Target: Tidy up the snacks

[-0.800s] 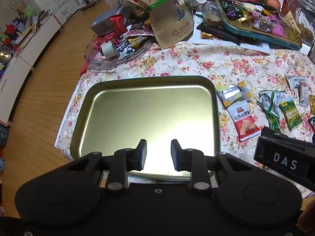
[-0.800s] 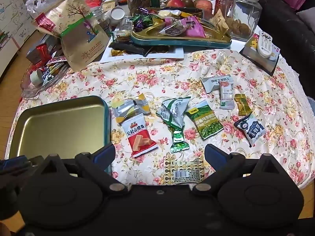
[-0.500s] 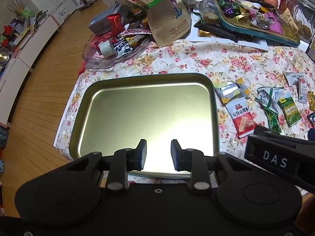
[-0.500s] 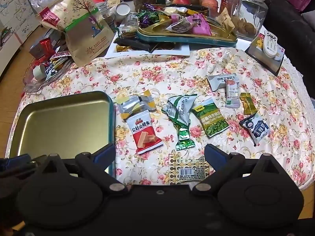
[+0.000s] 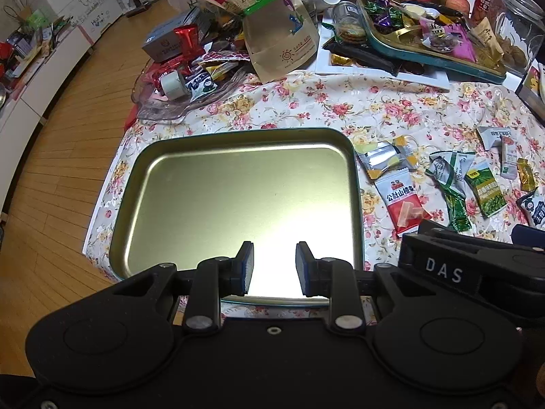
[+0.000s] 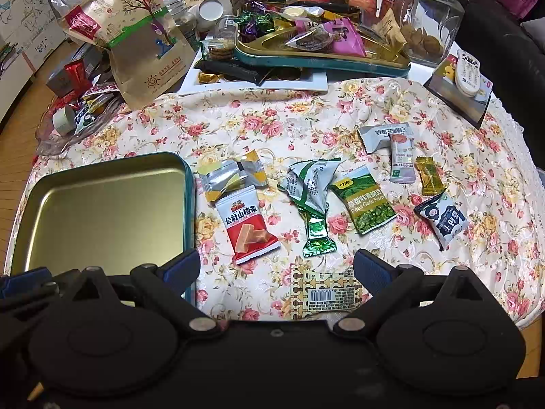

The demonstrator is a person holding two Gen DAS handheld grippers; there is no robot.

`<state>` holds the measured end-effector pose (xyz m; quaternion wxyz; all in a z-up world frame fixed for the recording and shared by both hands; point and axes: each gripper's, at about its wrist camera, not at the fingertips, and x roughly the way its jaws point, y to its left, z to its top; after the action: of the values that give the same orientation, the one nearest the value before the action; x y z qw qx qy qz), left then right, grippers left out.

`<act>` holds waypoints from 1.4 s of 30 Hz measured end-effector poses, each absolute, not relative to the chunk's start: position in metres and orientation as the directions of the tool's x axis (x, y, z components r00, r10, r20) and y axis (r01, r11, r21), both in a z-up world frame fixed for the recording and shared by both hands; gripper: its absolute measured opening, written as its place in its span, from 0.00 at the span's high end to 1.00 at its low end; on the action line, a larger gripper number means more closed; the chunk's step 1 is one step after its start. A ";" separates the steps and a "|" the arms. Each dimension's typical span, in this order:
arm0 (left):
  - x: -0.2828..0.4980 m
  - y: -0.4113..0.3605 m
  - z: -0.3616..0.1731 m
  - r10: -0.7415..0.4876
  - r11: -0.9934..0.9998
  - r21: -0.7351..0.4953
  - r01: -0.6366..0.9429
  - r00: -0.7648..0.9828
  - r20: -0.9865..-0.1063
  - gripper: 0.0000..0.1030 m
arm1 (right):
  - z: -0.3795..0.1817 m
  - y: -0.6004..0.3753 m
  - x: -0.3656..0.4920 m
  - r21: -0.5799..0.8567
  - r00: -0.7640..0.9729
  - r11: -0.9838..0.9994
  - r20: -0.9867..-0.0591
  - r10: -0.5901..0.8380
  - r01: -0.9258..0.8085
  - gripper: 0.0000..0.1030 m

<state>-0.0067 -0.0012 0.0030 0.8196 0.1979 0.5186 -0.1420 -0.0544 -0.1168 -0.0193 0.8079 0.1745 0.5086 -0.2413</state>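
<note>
**Tray bare, first pick pending**

My left gripper (image 5: pixel 271 266) hangs over the tray (image 5: pixel 352 177), fingers a narrow gap apart, holding nothing. My right gripper (image 6: pixel 276 267) is spread wide and empty above the cloth (image 6: pixel 272 119). I judge sorting hasn't started: the tray holds no snack. Next I'd drop onto the gold packet (image 6: pixel 327 294), nearest at 12 o'clock, and carry it toward 9 o'clock. I count nine loose packets, the red packet (image 6: pixel 247 226) beside the tray at 11 o'clock, and one tray.

Both wrist views look down-forward, close over table, sharing tray (image 5: pixel 354 184) (image 6: pixel 189 204) edge and snack packets
</note>
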 end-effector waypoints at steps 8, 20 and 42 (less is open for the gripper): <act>-0.002 0.005 0.003 -0.028 0.896 0.159 0.416 0.410 -0.912 0.64 | -0.020 -0.110 -0.050 0.037 0.363 0.836 -0.911 -0.198 0.547 0.01; -0.003 0.005 0.002 -0.031 0.894 0.154 0.422 0.399 -0.917 0.64 | -0.022 -0.105 -0.047 0.032 0.355 0.847 -0.916 -0.188 0.531 0.02; -0.004 0.004 -0.001 -0.013 0.891 0.167 0.421 0.391 -0.920 0.64 | -0.020 -0.104 -0.048 0.033 0.355 0.848 -0.916 -0.186 0.529 0.02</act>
<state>-0.0037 0.0041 -0.0010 0.8120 0.1909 0.5352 -0.1337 -0.0476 -0.1040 -0.0203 0.8067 0.1643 0.5227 -0.2216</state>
